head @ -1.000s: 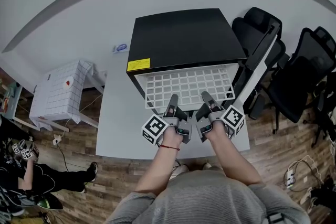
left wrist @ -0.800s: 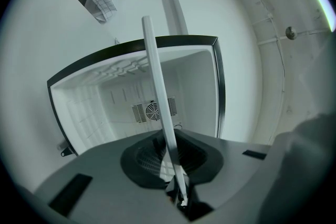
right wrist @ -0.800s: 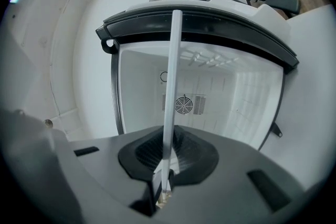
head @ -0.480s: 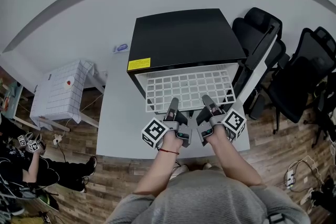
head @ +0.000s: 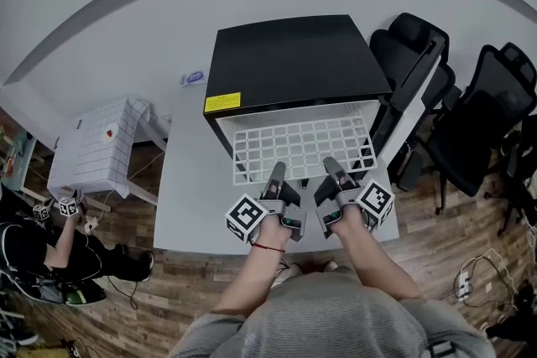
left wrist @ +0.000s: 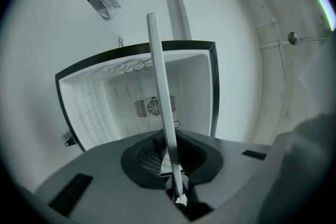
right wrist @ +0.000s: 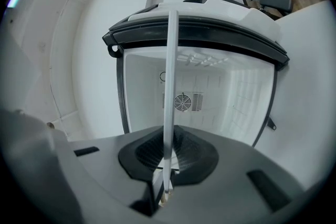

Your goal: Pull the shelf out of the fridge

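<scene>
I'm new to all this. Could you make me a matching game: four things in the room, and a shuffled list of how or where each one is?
1. wire shelf
2. mini fridge
3. office chairs
4. small table

A. black, standing right of the fridge
B. white, sticking partway out of the open front
C. under a white checked cover, left by the wall
D. black top, yellow sticker at its front edge

Pairs: 1-B, 2-D, 3-A, 4-C

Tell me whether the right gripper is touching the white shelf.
Touching. In the right gripper view, the right gripper has its fingers pinched on the edge of the white shelf, no gap visible.
</scene>
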A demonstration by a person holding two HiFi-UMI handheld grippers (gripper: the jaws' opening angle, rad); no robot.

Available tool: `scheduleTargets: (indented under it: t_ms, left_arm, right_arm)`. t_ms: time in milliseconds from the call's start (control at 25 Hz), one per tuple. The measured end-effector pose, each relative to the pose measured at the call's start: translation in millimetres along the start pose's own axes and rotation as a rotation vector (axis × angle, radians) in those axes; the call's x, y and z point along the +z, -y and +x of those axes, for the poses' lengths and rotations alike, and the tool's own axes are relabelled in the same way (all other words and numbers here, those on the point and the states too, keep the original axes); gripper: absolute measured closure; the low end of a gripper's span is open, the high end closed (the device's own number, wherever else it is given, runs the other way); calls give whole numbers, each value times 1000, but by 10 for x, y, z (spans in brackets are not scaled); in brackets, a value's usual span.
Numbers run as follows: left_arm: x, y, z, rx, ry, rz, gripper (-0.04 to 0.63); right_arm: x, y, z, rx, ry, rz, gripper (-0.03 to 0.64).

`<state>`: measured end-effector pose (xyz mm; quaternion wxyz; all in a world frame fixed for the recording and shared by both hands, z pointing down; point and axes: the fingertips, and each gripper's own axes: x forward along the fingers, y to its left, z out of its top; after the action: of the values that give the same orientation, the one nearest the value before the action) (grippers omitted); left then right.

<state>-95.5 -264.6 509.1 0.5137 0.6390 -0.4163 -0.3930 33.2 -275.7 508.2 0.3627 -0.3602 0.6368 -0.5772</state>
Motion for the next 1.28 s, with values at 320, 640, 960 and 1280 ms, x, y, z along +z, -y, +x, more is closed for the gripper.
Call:
scheduleTargets:
  t_ms: [320,640,960,1280]
  left_arm:
    - [-20,28,-58,1,-7,-13,552]
    - [-42,50,-124,2,-10,-26,554]
    - [-124,88,-231,-2,-18,-19,554]
    - [-262,190,-359,-40,-34,-38,557]
  right_arm:
    - [-36,-34,-64,7,-2,4,583]
    - [-76,-56,-132,16,-14,4,583]
    - [-95,-47,-231,25,-29,7,583]
    - [-130,-39,-423,41,-41,8,583]
